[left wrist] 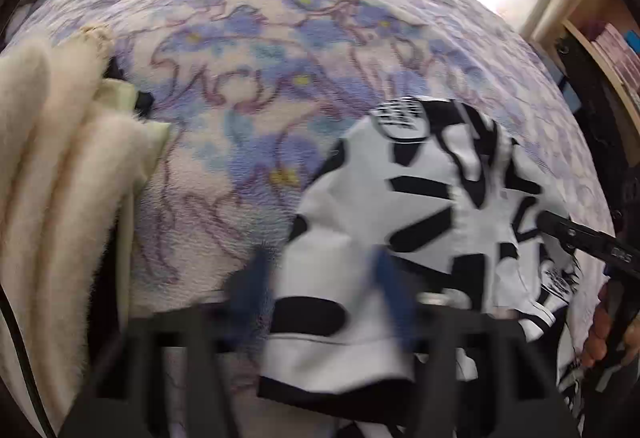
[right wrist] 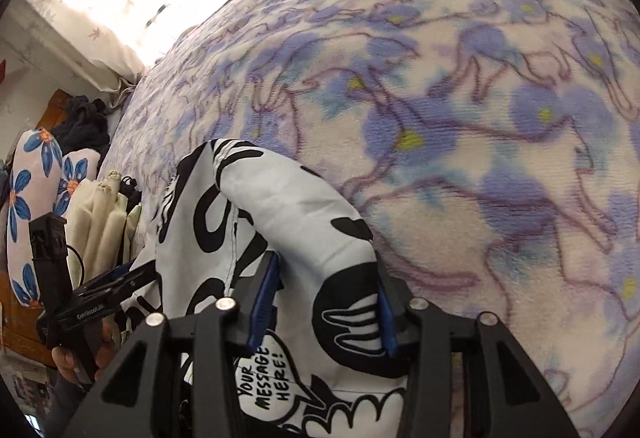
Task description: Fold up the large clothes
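Note:
A white garment with bold black cartoon print (left wrist: 420,173) (right wrist: 288,205) lies bunched on a floral bed blanket (left wrist: 260,57). My left gripper (left wrist: 326,286) is blurred, its blue fingers standing either side of a fold of the garment at the near edge. In the right wrist view the left gripper (right wrist: 140,272) shows narrow jaws at the garment's left edge. My right gripper (right wrist: 325,310) has its blue pads pressed against a raised hump of the same cloth. From the left wrist view the right gripper (left wrist: 544,217) reaches in from the right onto the garment.
A stack of cream fleece pieces (left wrist: 48,157) (right wrist: 104,222) sits at the bed's left side. Blue-flowered pillows (right wrist: 36,173) and dark clothes (right wrist: 84,121) lie beyond it. A wooden bookshelf (left wrist: 608,57) stands to the right. The purple-flowered blanket (right wrist: 480,117) stretches far ahead.

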Motion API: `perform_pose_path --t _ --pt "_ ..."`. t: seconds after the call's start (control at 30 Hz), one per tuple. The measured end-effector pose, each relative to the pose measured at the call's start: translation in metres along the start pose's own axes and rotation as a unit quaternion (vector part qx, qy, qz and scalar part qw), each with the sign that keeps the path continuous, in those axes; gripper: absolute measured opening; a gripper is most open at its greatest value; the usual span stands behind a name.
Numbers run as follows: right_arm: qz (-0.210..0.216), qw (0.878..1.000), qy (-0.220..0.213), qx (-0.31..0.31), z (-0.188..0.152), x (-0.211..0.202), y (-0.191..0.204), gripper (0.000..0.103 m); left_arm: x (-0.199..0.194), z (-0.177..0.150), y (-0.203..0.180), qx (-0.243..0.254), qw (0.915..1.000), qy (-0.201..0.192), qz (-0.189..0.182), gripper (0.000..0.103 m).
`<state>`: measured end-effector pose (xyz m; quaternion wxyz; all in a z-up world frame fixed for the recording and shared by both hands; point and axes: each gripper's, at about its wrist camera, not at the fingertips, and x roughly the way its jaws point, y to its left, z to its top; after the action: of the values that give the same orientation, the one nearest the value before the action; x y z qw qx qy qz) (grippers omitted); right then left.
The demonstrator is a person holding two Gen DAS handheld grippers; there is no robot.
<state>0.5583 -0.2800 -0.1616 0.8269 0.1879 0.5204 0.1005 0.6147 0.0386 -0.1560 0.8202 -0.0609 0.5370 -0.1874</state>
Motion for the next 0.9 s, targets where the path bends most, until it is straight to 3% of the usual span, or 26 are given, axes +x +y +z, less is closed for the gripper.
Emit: perform_pose_path --t 0.03,0.13,0.33,0.5,0.6,0.73,0.8,0.9 --pt "0.001 1.0 -0.001 -0.007 -0.001 -0.002 0.004 0.012 -0.003 -0.001 -0.003 0.001 0.9999 0.003 -0.012 0.007" --pt "-0.008 0.999 -0.025 -0.045 -0.009 -0.023 0.022 0.008 -0.029 -0.007 -0.018 0.028 0.9992 -0.028 0.008 0.004" --pt "0.011 0.986 -0.091 -0.139 -0.053 -0.111 0.061 0.007 -0.113 -0.048 -0.039 0.073 0.9918 -0.105 -0.001 0.004" --pt "0.023 0.963 -0.148 -0.224 -0.136 -0.194 0.086 0.007 -0.191 -0.123 -0.033 0.096 0.9812 -0.158 -0.053 0.004" --pt "-0.003 0.949 -0.147 -0.278 -0.205 -0.226 0.1 0.009 -0.225 -0.179 -0.026 0.117 0.9779 -0.157 -0.073 0.007" --pt "-0.068 0.947 -0.089 -0.3 -0.277 -0.233 0.092 0.025 -0.243 -0.259 -0.021 0.156 0.9793 -0.121 -0.044 0.017" --pt "-0.092 0.95 -0.051 -0.294 -0.314 -0.23 0.082 0.025 -0.24 -0.294 -0.013 0.15 0.9845 -0.086 -0.03 0.017" --pt "-0.087 0.962 -0.015 -0.26 -0.351 -0.229 0.07 0.025 -0.234 -0.336 0.002 0.121 0.9917 -0.031 -0.032 0.017"
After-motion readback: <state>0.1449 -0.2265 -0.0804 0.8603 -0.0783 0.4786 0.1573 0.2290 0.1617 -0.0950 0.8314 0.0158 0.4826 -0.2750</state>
